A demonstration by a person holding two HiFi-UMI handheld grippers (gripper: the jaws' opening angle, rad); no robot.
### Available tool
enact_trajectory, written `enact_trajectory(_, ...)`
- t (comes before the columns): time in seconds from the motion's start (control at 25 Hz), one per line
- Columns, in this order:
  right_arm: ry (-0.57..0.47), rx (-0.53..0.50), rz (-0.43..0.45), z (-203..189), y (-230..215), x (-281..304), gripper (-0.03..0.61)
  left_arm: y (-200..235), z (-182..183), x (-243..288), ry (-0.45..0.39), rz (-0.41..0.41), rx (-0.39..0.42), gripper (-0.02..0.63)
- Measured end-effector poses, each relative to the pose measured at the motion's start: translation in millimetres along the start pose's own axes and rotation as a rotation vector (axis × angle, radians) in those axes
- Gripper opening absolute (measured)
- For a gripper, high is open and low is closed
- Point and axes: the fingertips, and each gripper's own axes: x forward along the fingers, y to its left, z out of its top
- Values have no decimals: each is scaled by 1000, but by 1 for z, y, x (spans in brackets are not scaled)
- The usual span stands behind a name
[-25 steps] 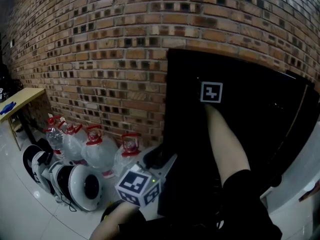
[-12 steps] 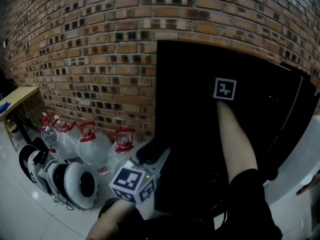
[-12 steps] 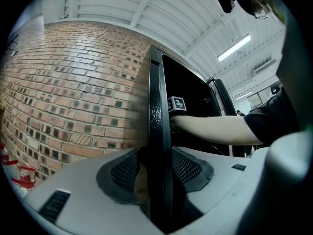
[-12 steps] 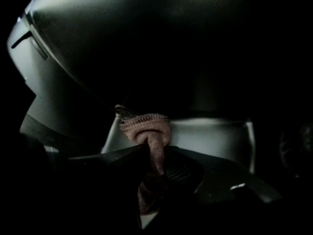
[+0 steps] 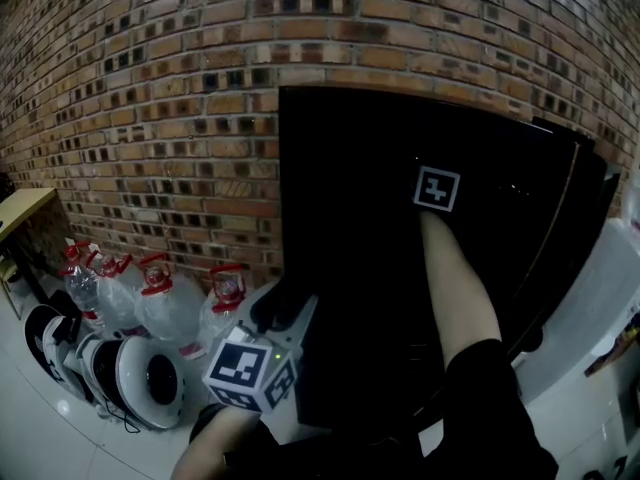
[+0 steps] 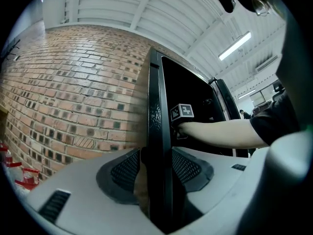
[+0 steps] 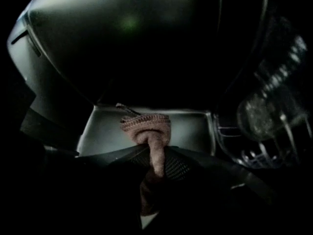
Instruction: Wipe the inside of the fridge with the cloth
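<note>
**A:** We're at the tall black fridge [image 5: 350,148], which stands against the red-brown brick wall [image 5: 150,88]. What's the left gripper [image 6: 156,166] up to?

**B:** It has the black fridge door [image 6: 157,102] by its edge. There's one jaw on each face of the panel, and the ribbed dark pads [image 6: 190,166] are closed on it. The door runs straight up between them, edge-on to that camera.

**A:** And the right gripper [image 7: 155,163]?

**B:** It's in the dark of the fridge. A bare forearm [image 5: 455,288] reaches past the door, and the marker cube [image 5: 437,189] is all the head view catches of that gripper. Its jaws are pinched together on a pinkish-brown knitted cloth [image 7: 146,126]. The bunched end pokes out beyond the tips, and a tail of cloth hangs down behind them.

**A:** So where does the cloth sit?

**B:** It's inside the fridge, in front of a pale shelf [image 7: 190,129] low in the cabinet. It's too dim in there to tell whether it's touching the shelf. Off to the right there's a clear rack with something glassy [image 7: 264,111] in it.

**A:** What about the surroundings?

**B:** To the left of the fridge, on the glossy white floor [image 5: 40,438], clear water jugs with red caps [image 5: 165,303] line the foot of the wall. White round machines [image 5: 130,378] sit in front of them. At the far left there's the corner of a light wooden table [image 5: 20,206].
</note>
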Motion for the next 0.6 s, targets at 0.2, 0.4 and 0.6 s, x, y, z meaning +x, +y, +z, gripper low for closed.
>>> enact_trajectory(0.2,-12,10,-106,-1,-22,-6,80,-1,24,4,-32,7,29,210)
enact_trajectory(0.4,2,52,-166,-17,-42,-11,80,0,28,6,-35,16,36,209)
enact_trajectory(0.6,-25,44,-202,-19,-45,-14,78,-1,16,6,-21,14,25,210)
